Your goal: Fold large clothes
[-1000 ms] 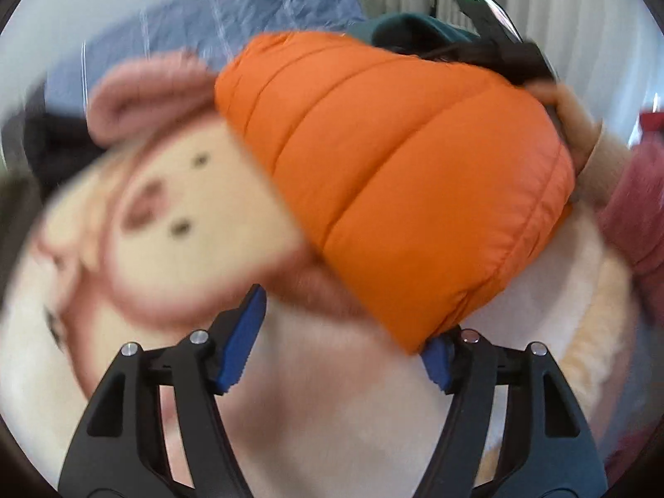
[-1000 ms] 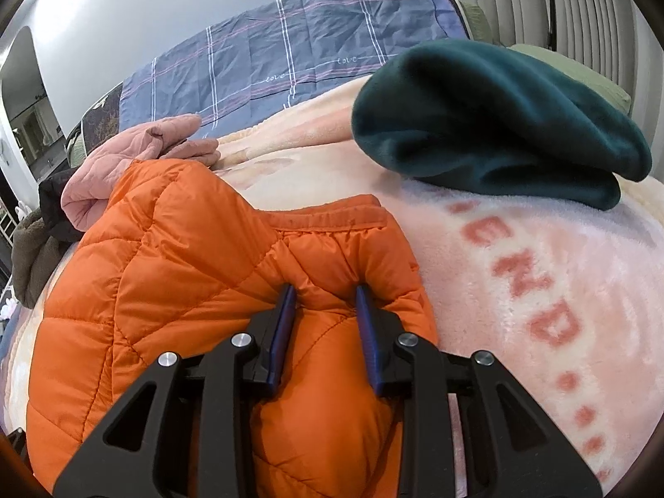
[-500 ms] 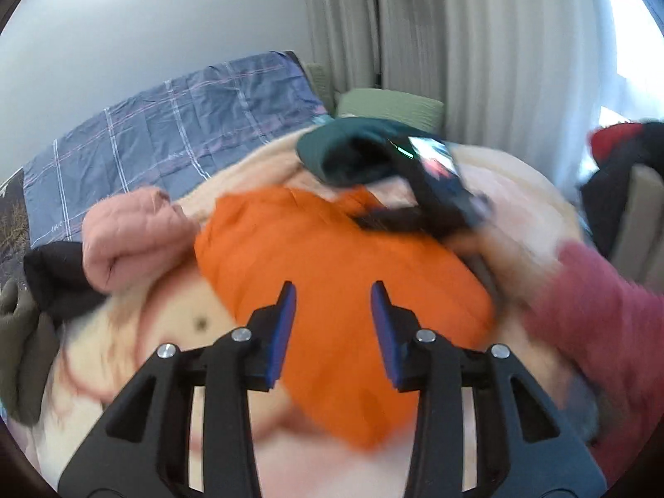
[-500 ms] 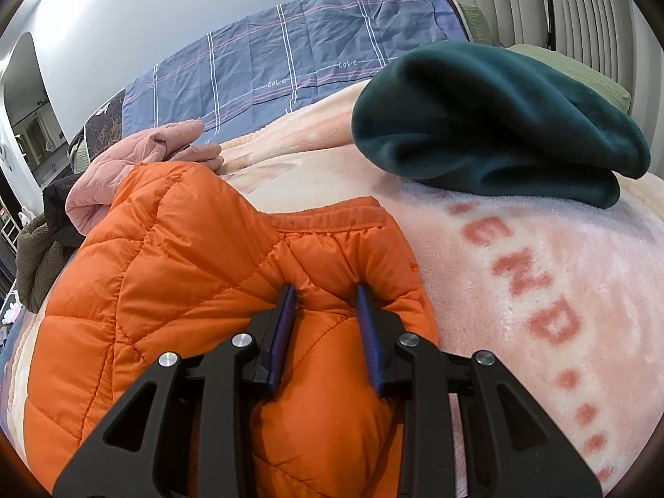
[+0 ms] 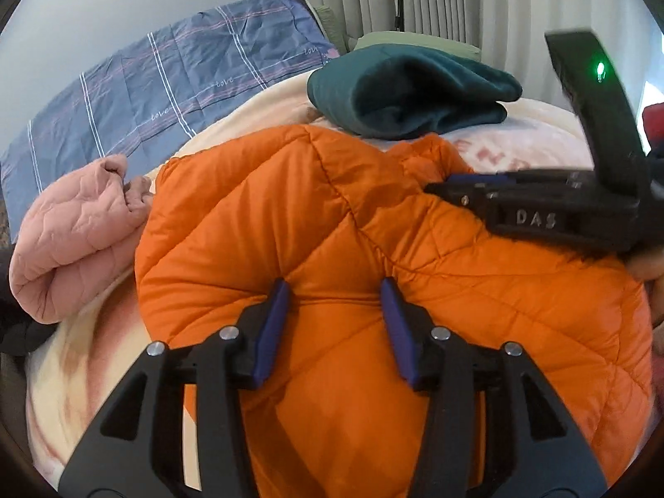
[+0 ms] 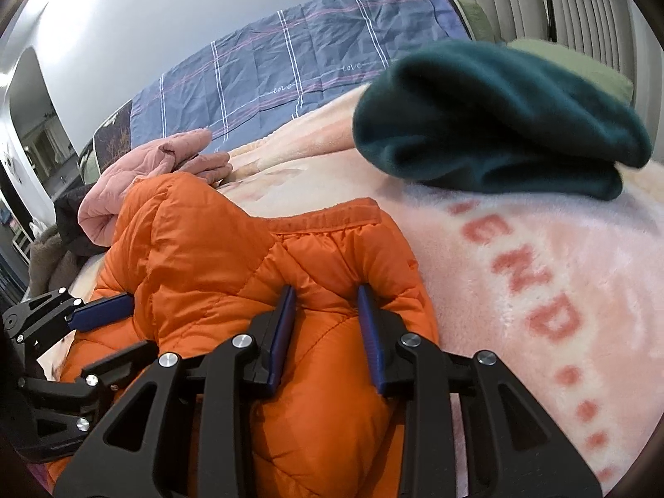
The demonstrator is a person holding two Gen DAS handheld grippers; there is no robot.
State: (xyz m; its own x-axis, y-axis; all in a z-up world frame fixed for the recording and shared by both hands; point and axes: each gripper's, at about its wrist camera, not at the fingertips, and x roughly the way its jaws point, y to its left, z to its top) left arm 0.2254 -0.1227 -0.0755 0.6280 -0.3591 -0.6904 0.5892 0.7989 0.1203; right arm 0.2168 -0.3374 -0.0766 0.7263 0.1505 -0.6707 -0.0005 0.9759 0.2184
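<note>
- The orange puffer jacket [image 5: 373, 257] lies bunched on the pink fleece blanket [image 6: 539, 290], beside a pink quilted garment [image 5: 74, 240]
- The left gripper [image 5: 336, 290] presses into the jacket, its jaws parted with padding bulging between them; whether it grips cannot be told
- The right gripper [image 6: 325, 299] pinches a fold of the jacket near its hem
- A folded dark green fleece [image 6: 498, 124] rests farther back

Your work surface is a bed covered by a fluffy pink-and-cream fleece blanket [image 6: 539, 249] with red lettering. On it lie a puffy orange quilted jacket [image 5: 332, 216], a folded dark teal fleece garment [image 6: 498, 116] near the far end, and a bundled pale pink quilted jacket [image 5: 70, 232] touching the orange one's edge.
</note>
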